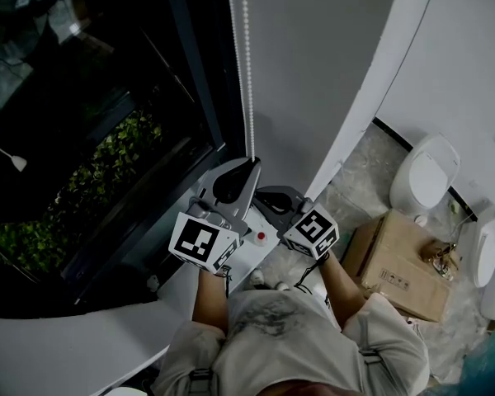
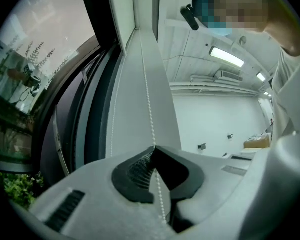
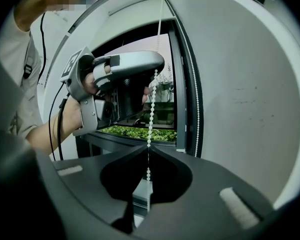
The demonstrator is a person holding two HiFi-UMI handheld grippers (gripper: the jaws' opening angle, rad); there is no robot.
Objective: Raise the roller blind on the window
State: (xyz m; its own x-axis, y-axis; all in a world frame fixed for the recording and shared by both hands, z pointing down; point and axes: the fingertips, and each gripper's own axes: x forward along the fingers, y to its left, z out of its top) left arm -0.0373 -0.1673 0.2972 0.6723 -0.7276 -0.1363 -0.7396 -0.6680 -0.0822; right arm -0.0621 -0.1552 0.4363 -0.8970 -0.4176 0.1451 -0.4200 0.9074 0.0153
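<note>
Left gripper [image 2: 154, 151]: jaws closed to a point on the white bead chain [image 2: 149, 99] of the roller blind, with one strand pinched right at the tips. Strand rising straight up from the jaws and hanging down behind them through the hollow between the dark pads. Second strand of the same loop just left of the jaws, hanging free against the white window reveal.

Right gripper [image 3: 148, 146]: jaws likewise closed, tips meeting on the same strand of bead chain [image 3: 151, 109]. Directly above these jaws, the left gripper [image 3: 157, 66] clamped higher on that strand, with a bare hand [image 3: 90, 84] wrapped round its handle. To the right of the jaws, the loop's other strand hanging loose beside the dark window frame.

From overhead: left gripper [image 1: 252, 162] and right gripper [image 1: 260, 192] close together, left tips further along the bead chain [image 1: 248, 73]. Dark window [image 1: 107, 97] to the left of both jaws, green foliage [image 1: 107, 172] beyond the glass. Pale grey wall [image 1: 313, 56] to the right of the chain. Blind's fabric not made out in any view. Well off to the right on the floor, a cardboard box [image 1: 400, 262] and a white toilet [image 1: 429, 172].
</note>
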